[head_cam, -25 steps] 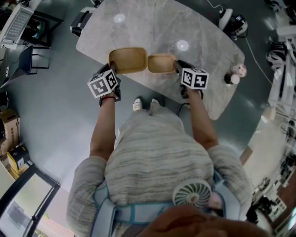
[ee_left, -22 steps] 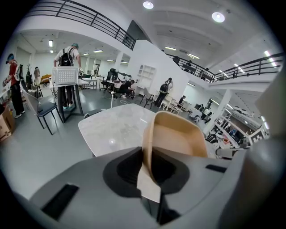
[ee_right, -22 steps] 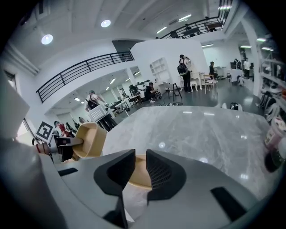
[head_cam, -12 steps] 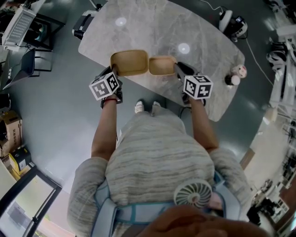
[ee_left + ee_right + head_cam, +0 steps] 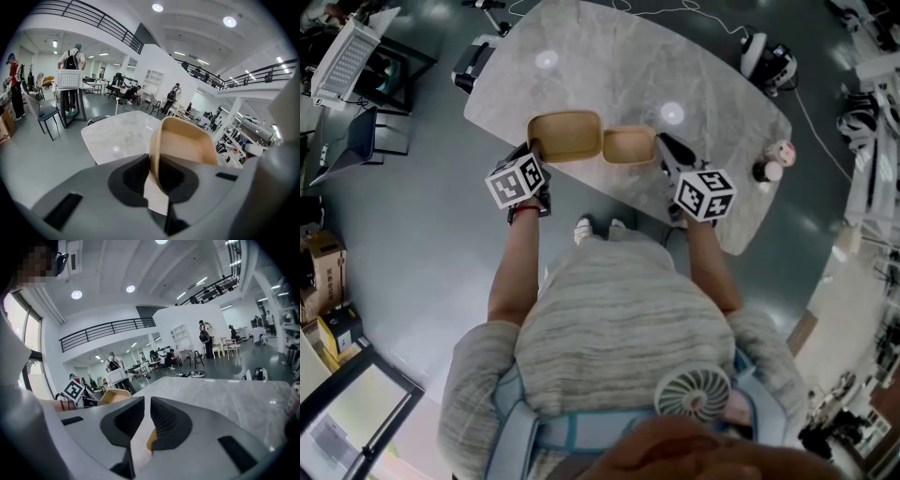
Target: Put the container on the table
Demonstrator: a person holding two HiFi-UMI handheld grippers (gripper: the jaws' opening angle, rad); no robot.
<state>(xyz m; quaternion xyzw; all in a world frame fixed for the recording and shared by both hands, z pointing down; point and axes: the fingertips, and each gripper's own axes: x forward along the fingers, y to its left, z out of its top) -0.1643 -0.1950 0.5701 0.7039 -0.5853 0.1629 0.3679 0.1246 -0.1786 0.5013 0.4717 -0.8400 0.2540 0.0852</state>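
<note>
Two tan open containers sit side by side at the near edge of the grey marble table (image 5: 609,66). The larger container (image 5: 565,136) (image 5: 185,145) is on the left, and my left gripper (image 5: 534,150) (image 5: 157,180) is shut on its near rim. The smaller container (image 5: 628,146) is on the right, with my right gripper (image 5: 661,148) (image 5: 146,427) shut on its right rim. In the right gripper view only a tan sliver of that container (image 5: 151,439) shows between the jaws. I cannot tell whether the bases touch the tabletop.
A pale cup (image 5: 781,152) and a dark round object (image 5: 763,172) stand near the table's right end. A black device (image 5: 478,58) sits by the far left corner. Chairs and a rack (image 5: 69,79) stand on the floor to the left, and people stand farther off.
Both containers stay at the table's near edge in the same grips. The right gripper's marker cube has shifted back toward the person, and the head view has moved a little.
</note>
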